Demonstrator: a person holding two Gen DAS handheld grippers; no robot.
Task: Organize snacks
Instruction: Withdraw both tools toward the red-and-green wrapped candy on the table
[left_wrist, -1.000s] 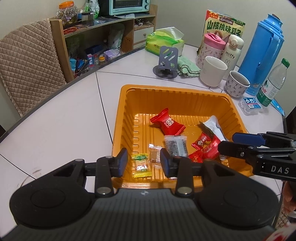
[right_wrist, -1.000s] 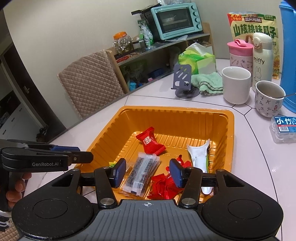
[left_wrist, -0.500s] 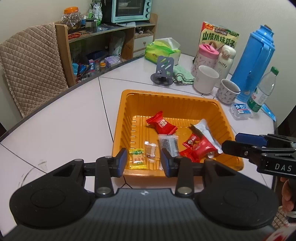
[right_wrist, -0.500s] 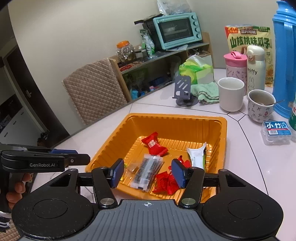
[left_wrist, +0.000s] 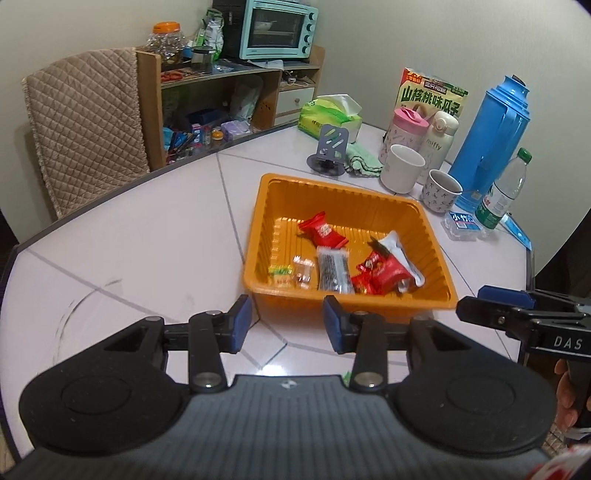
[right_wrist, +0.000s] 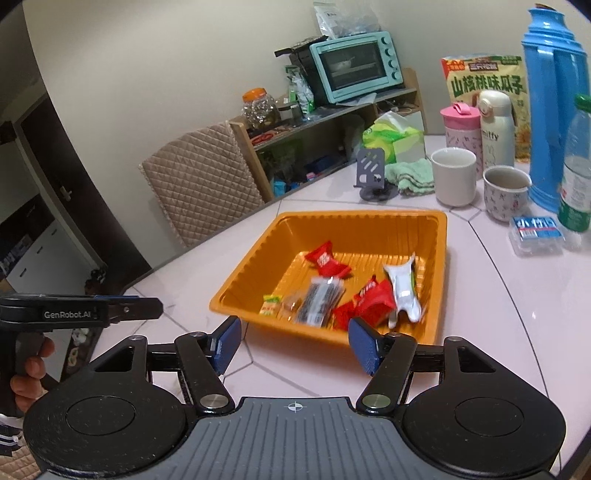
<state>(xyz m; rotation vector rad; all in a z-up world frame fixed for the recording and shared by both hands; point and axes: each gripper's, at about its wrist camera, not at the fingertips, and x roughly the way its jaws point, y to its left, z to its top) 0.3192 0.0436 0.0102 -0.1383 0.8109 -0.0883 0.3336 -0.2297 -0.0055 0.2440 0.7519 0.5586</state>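
Several crinkly foil snack packets (left_wrist: 382, 271), ribbed glossy rectangular orange plastic tray (left_wrist: 436, 254), smooth table (left_wrist: 129, 236)

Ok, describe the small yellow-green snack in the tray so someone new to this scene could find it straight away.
Start at the orange tray in the middle of the white table. Go to its near left corner, at the end of the row of snacks along the front wall. The yellow-green candy lies flat there beside a clear-wrapped sweet; it is the only yellow-and-green wrapper among red, black and white ones.
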